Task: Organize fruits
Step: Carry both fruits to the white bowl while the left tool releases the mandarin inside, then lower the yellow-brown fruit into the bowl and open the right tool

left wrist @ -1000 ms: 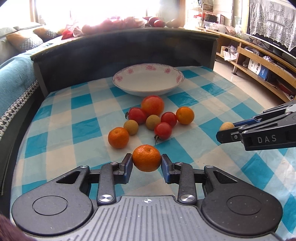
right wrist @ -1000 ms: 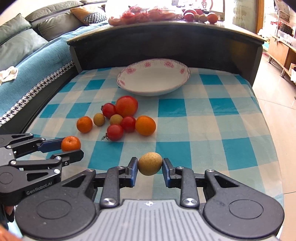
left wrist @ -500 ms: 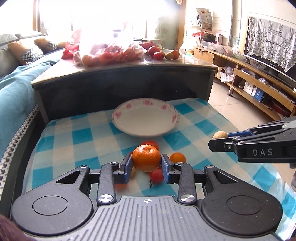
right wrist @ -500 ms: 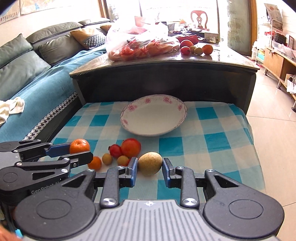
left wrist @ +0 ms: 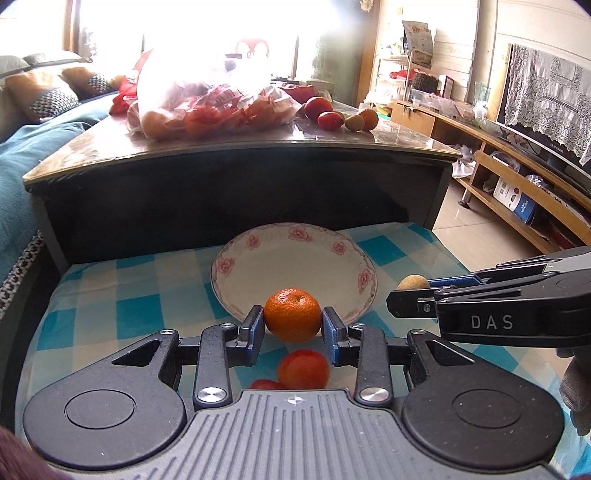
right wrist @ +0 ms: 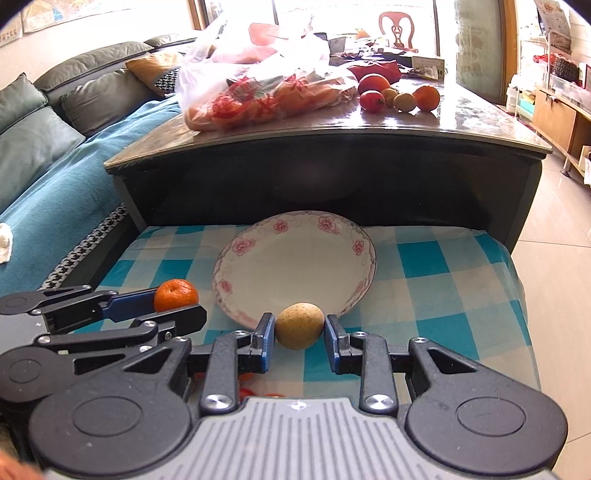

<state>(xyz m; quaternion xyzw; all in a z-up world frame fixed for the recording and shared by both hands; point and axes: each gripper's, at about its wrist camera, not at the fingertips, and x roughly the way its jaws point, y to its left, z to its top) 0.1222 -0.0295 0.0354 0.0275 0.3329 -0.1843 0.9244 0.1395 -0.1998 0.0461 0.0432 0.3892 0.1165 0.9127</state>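
Fruits on cloth mostly hidden under left gripper (left wrist: 292,319) body: only tomato (left wrist: 303,369) and red sliver (left wrist: 266,384) show; plate (left wrist: 236,258) near rim covered by mandarin (left wrist: 292,314); window (left wrist: 184,33) blown out; bag (right wrist: 258,88) contents unclear

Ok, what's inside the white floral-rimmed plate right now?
Nothing visible: the white floral-rimmed plate looks bare. Its near rim is covered by the orange mandarin and tan-yellow round fruit, both held in the grippers.

A home living room is shown. A cushioned sofa (right wrist: 55,122) is seen beside the checked worktop (right wrist: 424,266). A lace-draped television (left wrist: 546,110) is set on a wooden shelf unit (left wrist: 517,192).
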